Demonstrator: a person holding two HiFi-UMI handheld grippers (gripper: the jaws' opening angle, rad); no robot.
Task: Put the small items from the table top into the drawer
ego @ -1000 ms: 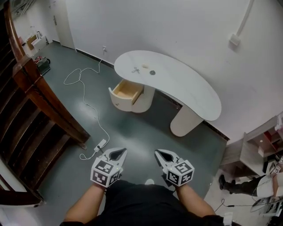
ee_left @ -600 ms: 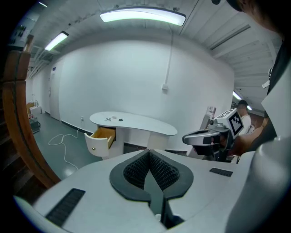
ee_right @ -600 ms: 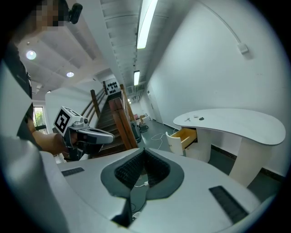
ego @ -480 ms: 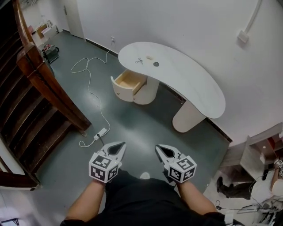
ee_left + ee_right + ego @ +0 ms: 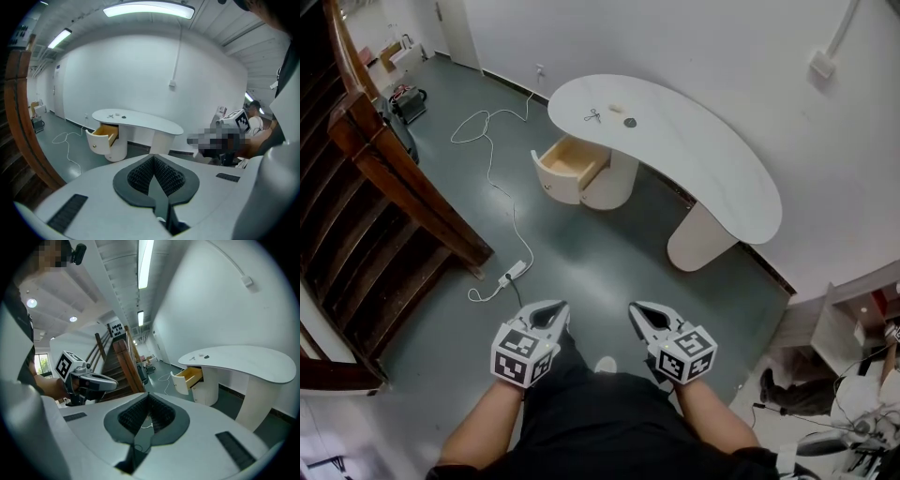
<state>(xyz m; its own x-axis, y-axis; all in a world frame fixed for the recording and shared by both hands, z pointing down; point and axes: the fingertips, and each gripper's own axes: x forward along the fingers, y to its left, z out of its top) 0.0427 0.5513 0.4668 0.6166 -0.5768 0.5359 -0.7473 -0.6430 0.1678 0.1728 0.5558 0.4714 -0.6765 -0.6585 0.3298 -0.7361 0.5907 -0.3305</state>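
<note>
A white kidney-shaped table [image 5: 703, 159] stands far ahead by the wall. Near its left end lie three small items: a scissors-like thing [image 5: 592, 115], a pale piece [image 5: 615, 109] and a dark round piece [image 5: 629, 122]. Under that end a drawer [image 5: 570, 167] stands pulled out, its wooden inside showing. My left gripper [image 5: 550, 315] and right gripper [image 5: 640, 316] hang side by side close to my body, well short of the table. Both are shut with nothing in them. The table [image 5: 140, 120] and drawer [image 5: 105, 134] also show small in the left gripper view.
A dark wooden staircase [image 5: 384, 187] runs along the left. A white cable [image 5: 492, 159] trails over the grey floor to a power strip [image 5: 511, 277]. Shelving [image 5: 853, 319] and a person's legs [image 5: 797, 394] are at the lower right.
The head view has shifted a little, so the table sits slightly higher and nearer in the frame. Both grippers keep their place and stay shut.
</note>
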